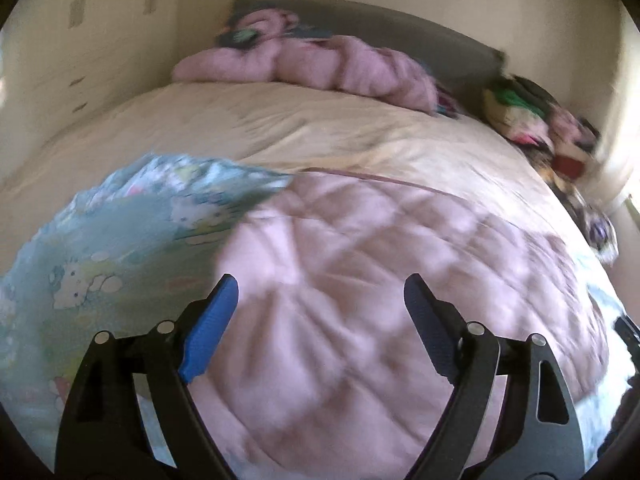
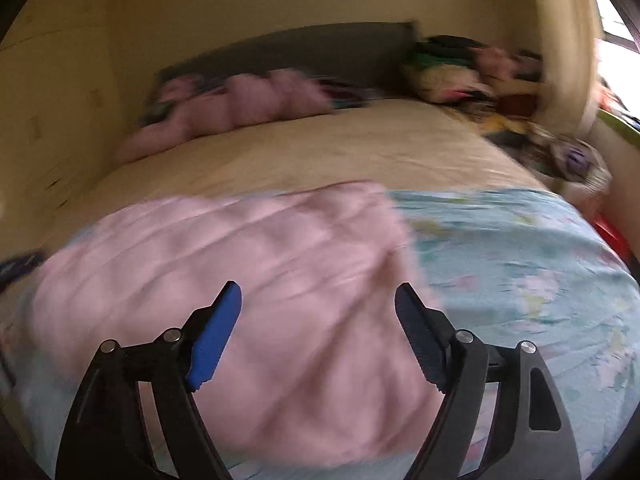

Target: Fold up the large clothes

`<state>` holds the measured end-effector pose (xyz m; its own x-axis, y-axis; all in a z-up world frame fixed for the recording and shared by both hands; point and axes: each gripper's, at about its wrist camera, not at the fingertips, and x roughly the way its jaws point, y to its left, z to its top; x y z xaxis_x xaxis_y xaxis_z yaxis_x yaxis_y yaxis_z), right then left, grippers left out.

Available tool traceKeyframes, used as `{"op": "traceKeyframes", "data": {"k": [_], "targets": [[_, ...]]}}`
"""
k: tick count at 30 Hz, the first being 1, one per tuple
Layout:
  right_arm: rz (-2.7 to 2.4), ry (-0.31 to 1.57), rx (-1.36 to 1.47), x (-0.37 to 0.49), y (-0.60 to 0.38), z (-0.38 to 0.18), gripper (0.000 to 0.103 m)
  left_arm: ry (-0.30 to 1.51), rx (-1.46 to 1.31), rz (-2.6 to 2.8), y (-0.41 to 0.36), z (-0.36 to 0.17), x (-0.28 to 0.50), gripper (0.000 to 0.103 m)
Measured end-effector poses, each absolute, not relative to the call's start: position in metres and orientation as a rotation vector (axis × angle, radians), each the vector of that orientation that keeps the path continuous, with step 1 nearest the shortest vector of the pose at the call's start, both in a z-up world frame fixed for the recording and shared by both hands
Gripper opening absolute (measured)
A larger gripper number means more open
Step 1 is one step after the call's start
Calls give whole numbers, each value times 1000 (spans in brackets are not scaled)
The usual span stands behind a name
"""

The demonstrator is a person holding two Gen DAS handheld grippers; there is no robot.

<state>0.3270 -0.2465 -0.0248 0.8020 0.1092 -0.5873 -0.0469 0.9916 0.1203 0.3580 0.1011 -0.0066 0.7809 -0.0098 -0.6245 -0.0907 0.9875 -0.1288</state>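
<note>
Below both wide-open, empty grippers, left point(image 1: 316, 300) and right point(image 2: 318, 306), the pink quilt point(image 1: 380, 280) lies spread crosswise on the printed sheet point(image 2: 520, 260), equally near each

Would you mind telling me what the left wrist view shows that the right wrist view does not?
Only the left wrist view shows the cat cartoons on the blue printed sheet and the open left gripper. Only the right wrist view shows a bright window and the open right gripper. Both show the pink quilted blanket lying on that sheet, the cream bedcover and the grey headboard.
</note>
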Motion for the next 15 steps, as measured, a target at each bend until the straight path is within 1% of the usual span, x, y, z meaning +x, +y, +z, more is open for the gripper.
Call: {"op": "traceKeyframes", "data": {"k": [1,2,4,6,7,9,10,15], "targets": [[129,646,87,322,-233,-26,78,677,-132,15,88,-5,353,78],[165,660,76,320,-222,-27,78,683,-114,0,76,-7,349,83],[213,696,51,318,-202,-33,78,712,-55,-21,52,-17,344,88],[230,744,39,323,-189,-41,78,744,-23,-24,40,-30,343,88],[212,799,30,329,-183,-50,80,774,-9,-18,34,-44,345,88],[194,841,33,335,-179,-59,85,775,4,3,29,-58,345,90],[187,858,43,338,-179,-63,85,771,1,7,29,-64,346,92],[177,887,70,344,-178,-79,87,769,-23,-4,34,-80,354,93]]}}
